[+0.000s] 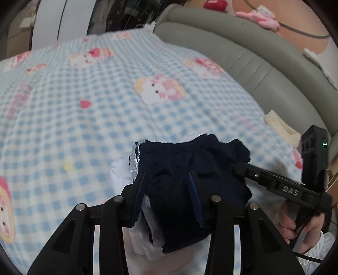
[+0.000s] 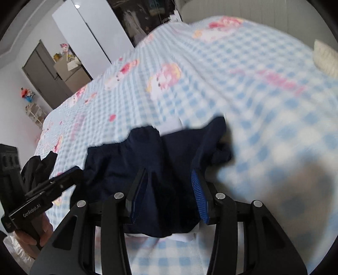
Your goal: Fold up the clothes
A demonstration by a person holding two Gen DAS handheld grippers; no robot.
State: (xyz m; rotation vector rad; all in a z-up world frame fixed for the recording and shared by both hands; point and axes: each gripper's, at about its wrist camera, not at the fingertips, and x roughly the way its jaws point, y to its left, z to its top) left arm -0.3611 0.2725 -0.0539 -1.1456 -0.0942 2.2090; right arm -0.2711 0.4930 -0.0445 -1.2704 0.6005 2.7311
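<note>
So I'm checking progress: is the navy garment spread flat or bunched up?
Bunched up. The navy garment sits in a crumpled heap with white fabric under it, on the checked blanket.

Left tool [image 1: 166, 182], right tool [image 2: 169, 179]: both half-closed, pitched downward.

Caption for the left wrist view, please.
Left gripper and right gripper both grip a navy garment over a checked blanket.

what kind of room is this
Most likely a bedroom in a home. A bed spread with a blue checked cartoon-print blanket fills both views, a grey padded headboard runs along one side, and a plush toy sits above it. A doorway shows in the right wrist view.
</note>
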